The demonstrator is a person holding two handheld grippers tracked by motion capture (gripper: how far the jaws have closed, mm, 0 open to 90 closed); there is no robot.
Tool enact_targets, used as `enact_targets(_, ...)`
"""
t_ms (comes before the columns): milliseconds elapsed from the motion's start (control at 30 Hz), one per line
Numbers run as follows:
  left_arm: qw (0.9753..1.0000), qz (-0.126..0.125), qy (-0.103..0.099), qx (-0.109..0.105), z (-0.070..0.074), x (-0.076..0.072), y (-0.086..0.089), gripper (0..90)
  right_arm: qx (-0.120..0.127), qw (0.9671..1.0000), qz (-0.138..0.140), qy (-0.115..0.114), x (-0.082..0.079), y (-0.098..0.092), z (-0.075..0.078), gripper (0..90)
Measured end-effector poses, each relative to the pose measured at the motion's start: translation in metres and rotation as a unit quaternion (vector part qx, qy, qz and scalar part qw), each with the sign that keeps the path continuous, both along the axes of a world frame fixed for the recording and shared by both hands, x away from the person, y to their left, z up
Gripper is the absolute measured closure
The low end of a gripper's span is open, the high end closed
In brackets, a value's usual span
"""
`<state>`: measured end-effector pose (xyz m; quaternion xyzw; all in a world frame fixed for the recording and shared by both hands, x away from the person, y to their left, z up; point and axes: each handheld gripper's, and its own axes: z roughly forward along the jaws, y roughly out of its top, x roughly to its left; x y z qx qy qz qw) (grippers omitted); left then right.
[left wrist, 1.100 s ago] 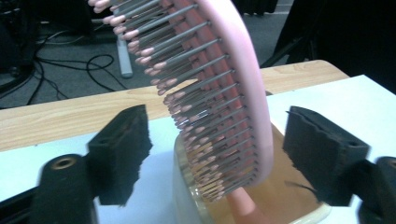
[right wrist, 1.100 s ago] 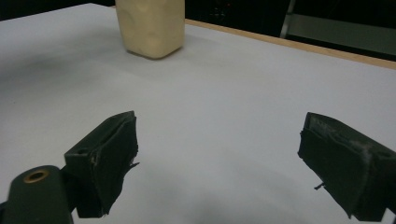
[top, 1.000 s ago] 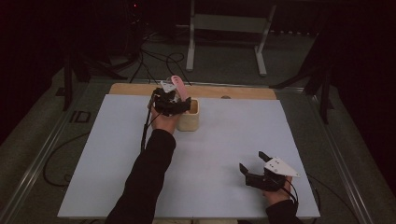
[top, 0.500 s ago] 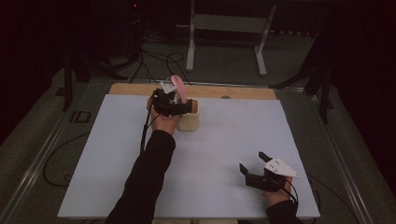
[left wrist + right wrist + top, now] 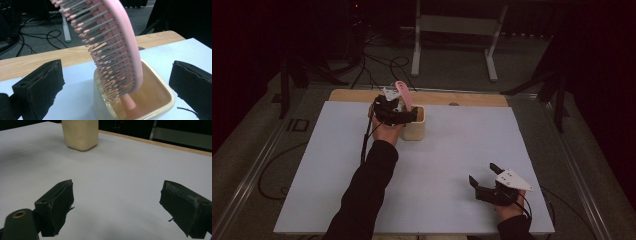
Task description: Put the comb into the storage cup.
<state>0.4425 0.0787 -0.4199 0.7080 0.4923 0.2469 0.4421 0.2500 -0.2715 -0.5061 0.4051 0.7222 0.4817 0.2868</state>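
A pink hairbrush stands handle-down in a cream square cup near the table's far edge, leaning to the left. In the left gripper view the brush has its bristles facing left, and its handle sits inside the cup. My left gripper is open, its jaws wide on either side of the brush and cup, touching neither. My right gripper rests open over the white sheet at the near right, nothing between its jaws. The cup stands far ahead of it.
A white sheet covers the table, with a strip of bare wood along the far edge. Beyond the table are a metal stand and loose cables on the floor.
The left gripper has edged slightly back toward the person at the cup. The brush stays upright in the cup. The right gripper has not moved.
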Motion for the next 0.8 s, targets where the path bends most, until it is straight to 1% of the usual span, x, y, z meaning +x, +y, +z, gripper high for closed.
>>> enact_targets(167,1.0,-0.009,0.001,0.002,0.003,-0.002,0.003,0.1,-0.001,1.0,0.0,0.0,0.0,0.0,0.0,11.4)
enact_targets(267,0.9999,-0.012,0.004,-0.002,0.004,-0.004,0.005,0.1,-0.001,1.0,0.0,0.0,0.0,0.0,0.0,11.3)
enact_targets(367,0.9998,-0.018,0.006,-0.005,0.003,-0.007,0.007,0.1,0.0,1.0,0.001,0.0,0.0,0.0,0.0,11.4)
enact_targets(467,0.9997,-0.023,0.008,-0.002,0.002,-0.01,0.01,0.1,0.0,1.0,0.0,0.0,0.0,0.0,0.0,11.3)
enact_targets(600,0.9994,-0.033,0.011,-0.004,-0.001,-0.014,0.013,0.1,-0.001,1.0,0.001,0.0,0.0,0.001,0.0,11.4)
enact_targets(700,0.9992,-0.039,0.01,0.003,-0.002,-0.017,0.016,0.1,-0.001,1.0,0.001,0.0,0.0,0.001,0.0,11.4)
enact_targets(733,0.9992,-0.039,0.009,0.008,-0.002,-0.019,0.017,0.1,-0.001,1.0,0.001,0.001,0.0,0.001,0.0,11.4)
enact_targets(800,0.9992,-0.037,0.002,0.013,-0.003,-0.022,0.019,0.2,-0.001,1.0,0.001,0.002,0.0,0.001,0.0,11.4)
